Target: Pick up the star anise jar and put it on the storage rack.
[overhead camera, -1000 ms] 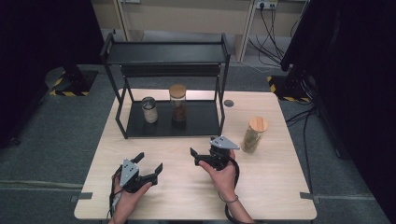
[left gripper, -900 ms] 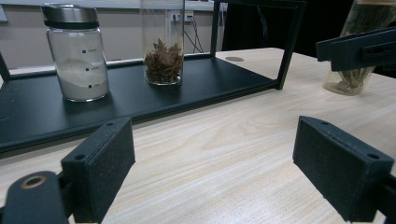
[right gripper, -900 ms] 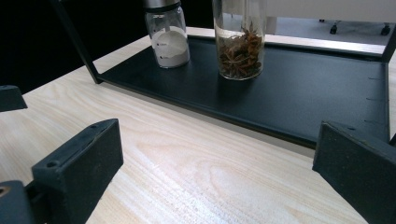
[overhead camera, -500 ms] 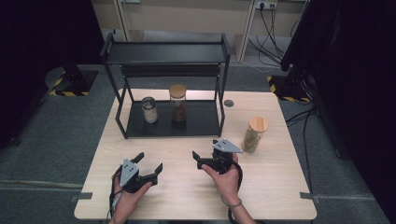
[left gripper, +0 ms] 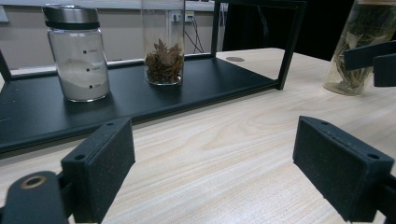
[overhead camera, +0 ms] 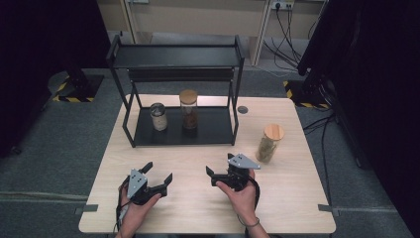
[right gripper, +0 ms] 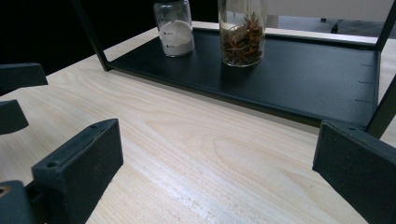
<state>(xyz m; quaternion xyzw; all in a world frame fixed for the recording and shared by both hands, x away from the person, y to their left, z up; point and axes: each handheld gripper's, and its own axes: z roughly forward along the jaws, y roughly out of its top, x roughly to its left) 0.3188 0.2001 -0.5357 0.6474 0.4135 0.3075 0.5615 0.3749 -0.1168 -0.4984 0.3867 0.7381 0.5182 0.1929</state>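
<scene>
Two grippers are resting low in the frame: we are holding our left gripper [overhead camera: 157, 174] and right gripper [overhead camera: 217, 171] wide open and empty, seemingly readying a reach. Nearest, right of centre, the wooden-lidded herb jar [overhead camera: 269, 143] is standing outside the black rack [overhead camera: 178, 133].

I am seeing a black two-tier rack [overhead camera: 174, 55] standing at the far side of the pale wooden surface [overhead camera: 198, 210]. On its lower shelf [overhead camera: 214, 132] a short metal-capped jar of white powder [overhead camera: 158, 117] is sitting just beside a taller wooden-lidded jar of star anise [overhead camera: 188, 110], both upright. A small round grey cap [overhead camera: 242, 109] is lying right of the rack. Cables [overhead camera: 285, 21] are trailing over the grey floor beyond.
</scene>
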